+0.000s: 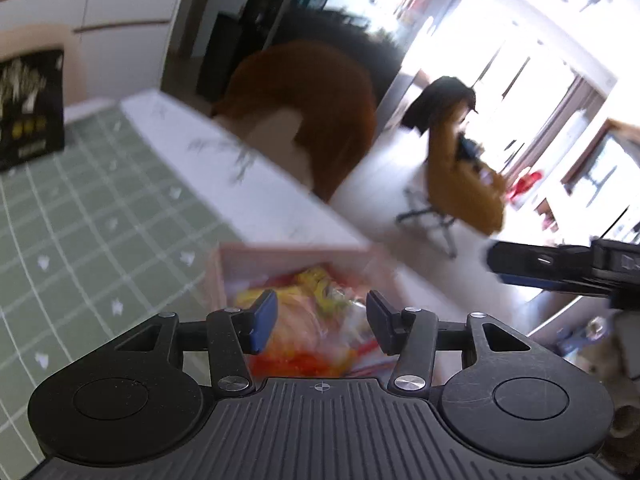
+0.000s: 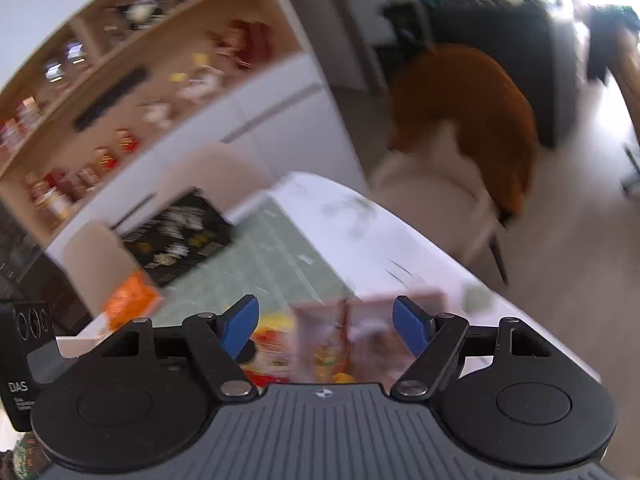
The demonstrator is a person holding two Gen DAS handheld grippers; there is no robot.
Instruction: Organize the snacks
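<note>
Black box (image 1: 30,108): stands at the worktop's (image 1: 208,148) far left edge, on the green checked mat (image 1: 100,208).
Orange pack (image 2: 130,298): crinkly, at the mat's near left edge.
Left tool (image 1: 322,322): fingers apart, empty, right over the bin.
Bin (image 1: 296,258): pink, boxy, at the worktop's near right edge; glossy yellow-red snacks (image 1: 316,332) lie inside, blurred.
Right tool (image 2: 326,326): spread wide, empty; the bin sits just ahead, so both hands are about equally near.

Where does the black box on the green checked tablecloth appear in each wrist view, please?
Left wrist: black box at the far left edge, mid-height.
Right wrist: black box left of centre, tilted by the camera angle.
Shared landmark: the brown chair beyond the table.
</note>
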